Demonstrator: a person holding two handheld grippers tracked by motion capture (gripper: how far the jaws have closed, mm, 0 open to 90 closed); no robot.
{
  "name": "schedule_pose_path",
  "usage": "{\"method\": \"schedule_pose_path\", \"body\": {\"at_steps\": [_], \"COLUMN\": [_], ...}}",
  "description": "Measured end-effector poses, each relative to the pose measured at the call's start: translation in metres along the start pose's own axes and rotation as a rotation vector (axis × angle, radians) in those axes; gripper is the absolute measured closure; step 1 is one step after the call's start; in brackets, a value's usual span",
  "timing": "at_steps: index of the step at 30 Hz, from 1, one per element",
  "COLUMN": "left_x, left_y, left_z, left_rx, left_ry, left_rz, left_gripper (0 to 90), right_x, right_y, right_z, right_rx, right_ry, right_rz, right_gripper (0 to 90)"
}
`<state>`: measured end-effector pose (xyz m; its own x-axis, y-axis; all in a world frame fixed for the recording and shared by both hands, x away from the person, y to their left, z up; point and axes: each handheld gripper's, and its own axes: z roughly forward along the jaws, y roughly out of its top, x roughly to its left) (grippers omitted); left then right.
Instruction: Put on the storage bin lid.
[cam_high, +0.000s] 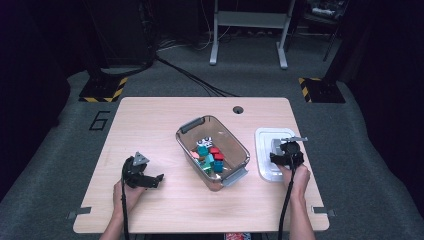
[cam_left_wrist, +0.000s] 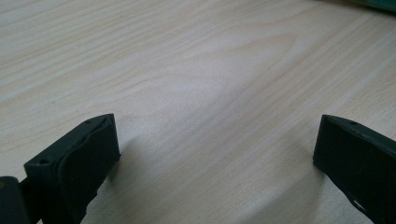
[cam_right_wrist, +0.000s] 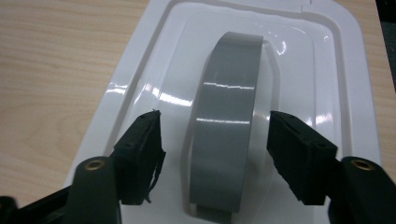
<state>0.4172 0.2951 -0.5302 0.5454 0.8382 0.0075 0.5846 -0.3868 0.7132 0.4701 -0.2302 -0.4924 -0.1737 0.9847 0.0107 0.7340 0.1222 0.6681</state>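
A white plastic lid (cam_high: 266, 136) lies flat on the table's right side, with a grey arched handle (cam_right_wrist: 229, 88) along its middle. My right gripper (cam_right_wrist: 214, 140) points down over that handle (cam_high: 276, 146), one black jaw on each side of it. A gap shows between each pad and the handle, so the right gripper (cam_high: 287, 151) is open around it. At the table's left front my left gripper (cam_high: 154, 180) rests low over bare wood. Its jaws stand wide apart with nothing between them (cam_left_wrist: 217, 149).
A clear plastic bin (cam_high: 235, 142) with grey end handles sits slanted in the middle of the table and holds several coloured blocks (cam_high: 210, 156). A round cable hole (cam_high: 238, 109) lies near the far edge. Both cables trail back toward the person.
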Motion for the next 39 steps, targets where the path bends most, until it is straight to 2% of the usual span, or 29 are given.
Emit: {"method": "schedule_pose_path", "body": {"at_steps": [3,4,7,8,10,15,18,23,28,36,39], "left_x": [0.0,0.0,0.0,0.0,0.0,0.0,0.0,0.0,0.0,0.0,0.0], "left_y": [0.0,0.0,0.001,0.001,0.001,0.001,0.001,0.001,0.001,0.001,0.001], "left_z": [0.0,0.0,0.0,0.0,0.0,0.0,0.0,0.0,0.0,0.0,0.0], "left_rx": [-0.002,-0.004,0.001,0.0,0.0,-0.002,-0.003,-0.004,-0.003,-0.007,-0.004], "left_ry": [-0.002,-0.003,-0.006,-0.006,-0.006,-0.009,-0.01,-0.012,-0.011,-0.012,-0.013], "left_rz": [0.007,0.007,0.022,0.021,0.022,0.02,0.021,0.019,0.023,0.019,0.019], "left_gripper": [0.4,0.7,1.5,1.6,1.6,2.1,2.3,2.7,2.9,3.1,3.1], "right_x": [-0.001,-0.002,-0.001,0.001,0.001,0.003,0.004,0.007,0.01,0.011,0.012], "right_y": [0.007,0.009,0.014,0.015,0.016,0.019,0.022,0.028,0.033,0.043,0.047], "right_z": [0.003,0.005,0.009,0.009,0.009,0.005,-0.001,-0.01,-0.019,-0.037,-0.044], "right_rx": [0.016,0.018,0.033,0.042,0.046,0.047,0.029,0.023,0.017,0.0,0.003], "right_ry": [-0.002,-0.001,-0.007,-0.024,-0.023,-0.024,-0.016,-0.008,0.005,0.026,0.014], "right_rz": [0.014,0.004,-0.007,0.001,-0.006,-0.014,-0.042,-0.055,-0.092,-0.091,-0.095], "right_gripper": [45.3,48.0,62.9,64.2,66.2,67.2,67.2,67.2,67.2,67.2,67.2]}}
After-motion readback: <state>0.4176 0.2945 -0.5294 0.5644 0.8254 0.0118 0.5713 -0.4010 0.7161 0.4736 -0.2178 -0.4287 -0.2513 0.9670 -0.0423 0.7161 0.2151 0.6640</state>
